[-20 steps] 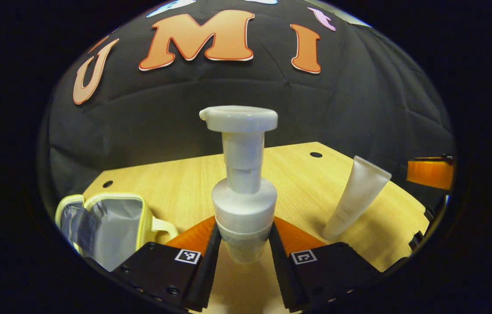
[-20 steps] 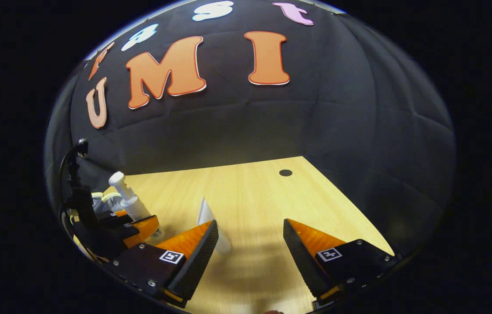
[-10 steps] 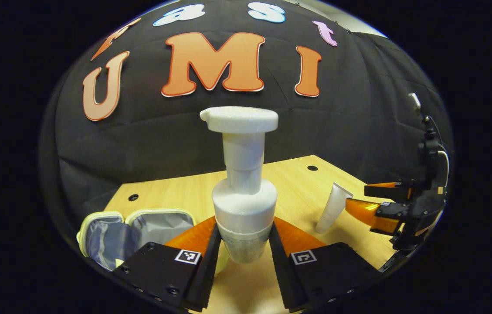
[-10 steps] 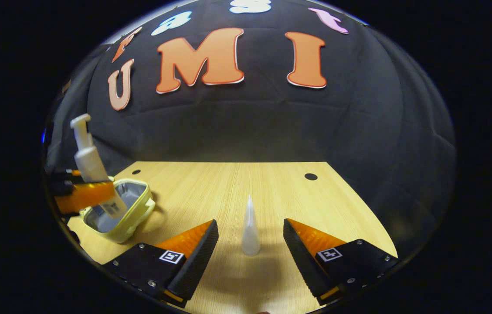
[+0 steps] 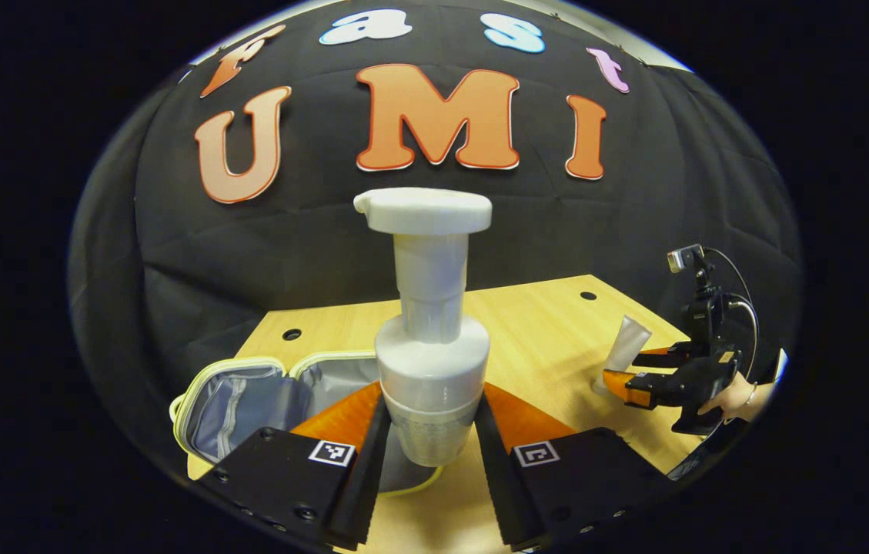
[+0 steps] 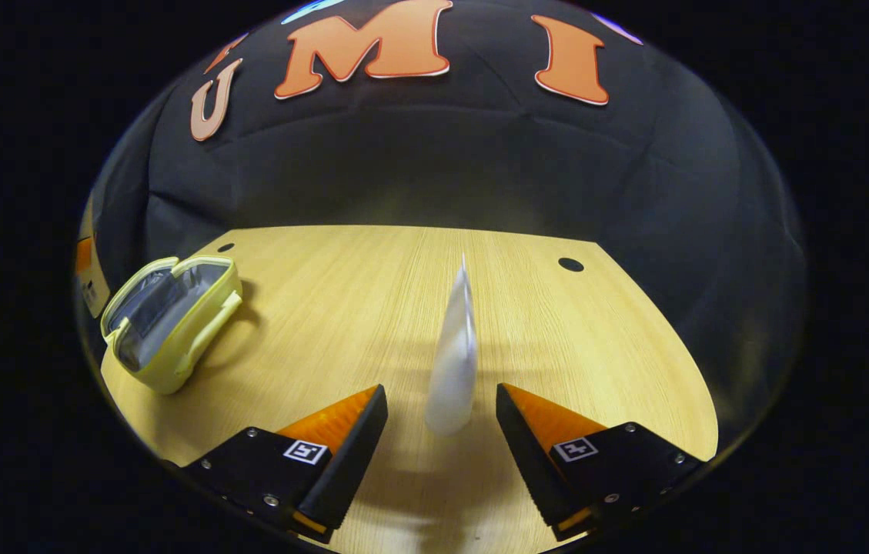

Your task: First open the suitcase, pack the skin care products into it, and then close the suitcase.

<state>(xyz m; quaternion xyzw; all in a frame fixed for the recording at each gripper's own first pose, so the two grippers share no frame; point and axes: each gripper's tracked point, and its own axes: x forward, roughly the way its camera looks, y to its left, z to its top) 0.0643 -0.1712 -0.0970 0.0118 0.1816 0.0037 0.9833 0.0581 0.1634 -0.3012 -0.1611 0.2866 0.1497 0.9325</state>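
Pump bottle [image 5: 432,362], white, upright, is being pinched at its lower body by both fingers of the left gripper [image 5: 429,454] and is hanging just over the near edge of the suitcase [image 5: 242,400]. Suitcase, pale yellow with grey lining, is lying open on the wooden table [image 5: 534,323]. Tube [image 6: 453,365], white, is standing cap-down on the table between the spread fingers of the right gripper [image 6: 440,454], neither finger touching it. Hand [image 5: 734,400] is gripping the right gripper's handle.
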